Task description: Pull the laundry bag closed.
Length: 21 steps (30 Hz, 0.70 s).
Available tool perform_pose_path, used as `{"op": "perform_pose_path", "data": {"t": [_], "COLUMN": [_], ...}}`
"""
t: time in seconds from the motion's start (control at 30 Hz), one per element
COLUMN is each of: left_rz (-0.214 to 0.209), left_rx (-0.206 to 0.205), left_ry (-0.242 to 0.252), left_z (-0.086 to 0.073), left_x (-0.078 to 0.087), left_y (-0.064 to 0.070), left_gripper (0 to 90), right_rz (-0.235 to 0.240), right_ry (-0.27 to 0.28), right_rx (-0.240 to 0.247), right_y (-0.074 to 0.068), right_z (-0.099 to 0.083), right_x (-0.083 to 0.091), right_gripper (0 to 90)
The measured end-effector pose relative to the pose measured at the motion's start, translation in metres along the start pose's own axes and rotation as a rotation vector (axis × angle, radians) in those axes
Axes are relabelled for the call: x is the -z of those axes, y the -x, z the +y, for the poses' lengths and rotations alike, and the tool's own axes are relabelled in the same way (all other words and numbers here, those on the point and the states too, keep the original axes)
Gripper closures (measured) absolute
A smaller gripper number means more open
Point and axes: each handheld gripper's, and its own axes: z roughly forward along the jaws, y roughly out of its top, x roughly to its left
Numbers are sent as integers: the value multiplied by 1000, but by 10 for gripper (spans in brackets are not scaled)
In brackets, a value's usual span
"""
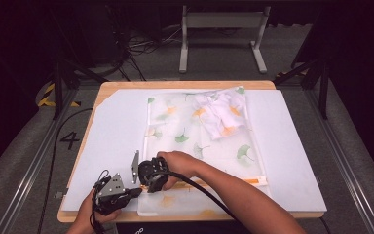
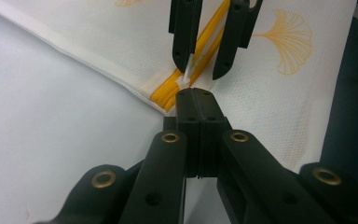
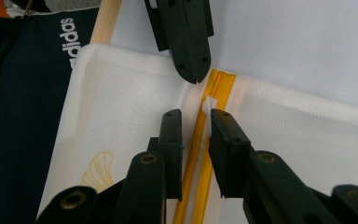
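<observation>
Near the table's [image 1: 292,146] front-left corner, we see the left gripper [image 2: 193,93] pressed together on the bag's [image 1: 165,105] edge by the yellow zipper [image 3: 219,84]; the right gripper [image 3: 193,122], jaws spread, straddles the white zipper pull [image 3: 208,103].

Recording lab, dark curtains, floor cables [image 1: 141,46], framed table [image 1: 185,85]

My left gripper [image 2: 194,95] has its jaws pressed together, tips facing my right gripper [image 3: 195,122], whose jaws stand slightly apart, nearly touching tip to tip.
</observation>
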Motion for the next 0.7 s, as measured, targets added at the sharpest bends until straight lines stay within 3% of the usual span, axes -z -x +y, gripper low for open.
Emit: {"op": "perform_pose_path", "data": {"t": [0.13,0.3,0.37,0.53,0.67,0.7], "left_rz": [-4,-8,-8,-3,33,39], "left_rx": [7,9,9,7,38,64], "left_ry": [0,3,2,2,26,31], "left_z": [0,0,0,2,9,12], "left_x": [0,-1,-1,-1,-3,-5], "left_y": [-1,-1,-1,-1,-7,-10], "left_gripper": [900,900,900,892,865,866], "right_rz": [-28,-28,-59,-77,-132,-137], "right_ry": [-10,5,-9,-14,3,4], "right_rx": [-18,-56,-33,9,42,52], "right_y": [-3,-2,-4,-7,-12,-13], "right_z": [1,3,5,6,3,2], "right_x": [-3,-4,-5,-4,-5,-5], "right_gripper": [800,837,880,898,900,900]}}
